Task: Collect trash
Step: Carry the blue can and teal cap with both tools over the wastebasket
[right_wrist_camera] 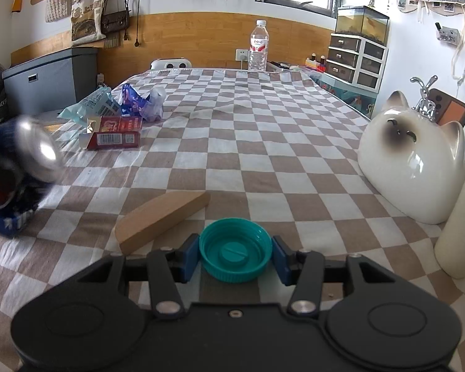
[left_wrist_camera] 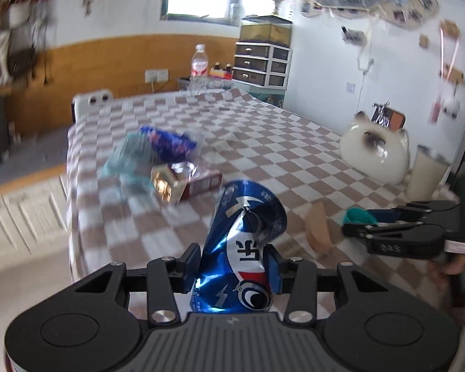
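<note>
The left tongs (left_wrist_camera: 232,263) clamp a crushed blue can (left_wrist_camera: 241,248), lifted above the checked cloth (left_wrist_camera: 263,142). The right tongs (right_wrist_camera: 235,259) clamp a teal cap (right_wrist_camera: 235,254), hollow side up and empty. Beyond the cap a wooden block (right_wrist_camera: 161,217) lies on the cloth. Farther beyond the block, to its left, lie a red carton (right_wrist_camera: 114,133), open at one end, and crumpled wrappers (right_wrist_camera: 130,102).
</note>
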{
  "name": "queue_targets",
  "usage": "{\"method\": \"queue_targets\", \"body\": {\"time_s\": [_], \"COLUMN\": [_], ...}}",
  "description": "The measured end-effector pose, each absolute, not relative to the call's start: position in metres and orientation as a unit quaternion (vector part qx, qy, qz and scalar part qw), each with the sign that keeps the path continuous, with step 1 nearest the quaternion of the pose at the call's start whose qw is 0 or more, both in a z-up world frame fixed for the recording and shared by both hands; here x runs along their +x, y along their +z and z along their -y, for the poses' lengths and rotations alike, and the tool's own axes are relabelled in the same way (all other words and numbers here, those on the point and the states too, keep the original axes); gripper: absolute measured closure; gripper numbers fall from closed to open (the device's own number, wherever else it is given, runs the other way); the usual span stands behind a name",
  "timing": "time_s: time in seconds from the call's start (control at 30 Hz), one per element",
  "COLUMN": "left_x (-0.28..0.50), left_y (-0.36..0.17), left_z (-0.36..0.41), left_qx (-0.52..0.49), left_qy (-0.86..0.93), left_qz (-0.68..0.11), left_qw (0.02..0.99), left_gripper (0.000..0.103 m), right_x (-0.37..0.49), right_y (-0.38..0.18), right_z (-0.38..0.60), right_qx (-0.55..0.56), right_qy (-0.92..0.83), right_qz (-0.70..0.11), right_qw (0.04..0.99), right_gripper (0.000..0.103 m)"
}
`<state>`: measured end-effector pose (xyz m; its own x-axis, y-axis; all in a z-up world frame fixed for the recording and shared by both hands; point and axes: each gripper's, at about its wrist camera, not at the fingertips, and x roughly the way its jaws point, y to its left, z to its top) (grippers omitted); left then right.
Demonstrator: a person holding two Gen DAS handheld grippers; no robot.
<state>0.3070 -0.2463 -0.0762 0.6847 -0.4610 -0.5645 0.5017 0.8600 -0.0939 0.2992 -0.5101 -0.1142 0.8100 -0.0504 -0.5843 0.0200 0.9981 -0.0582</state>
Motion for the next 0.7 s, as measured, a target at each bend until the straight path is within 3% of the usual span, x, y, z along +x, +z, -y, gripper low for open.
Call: {"method": "queue_targets", "body": {"time_s": [0.37, 0.7], "left_x": [0.272, 0.237], "left_y": [-0.088, -0.103], "left_z": [0.199, 0.184], "left_qx": [-0.030, -0.033], "left_qy": [-0.258, -0.241], "left_qz": [-0.301, -0.262], "left_qw": [0.918, 0.934], "left_gripper": [0.058, 0.062], "right_x": [0.277, 0.220], "right_y": [-0.107, -0.093], "right_z": [0.504, 0.431], "right_qx": [0.024, 0.062], "right_qy": [-0.008, 0.080], "right_qz": [-0.288, -0.231], "right_qw": [0.957, 0.968], "right_gripper": [0.053, 0.053]}}
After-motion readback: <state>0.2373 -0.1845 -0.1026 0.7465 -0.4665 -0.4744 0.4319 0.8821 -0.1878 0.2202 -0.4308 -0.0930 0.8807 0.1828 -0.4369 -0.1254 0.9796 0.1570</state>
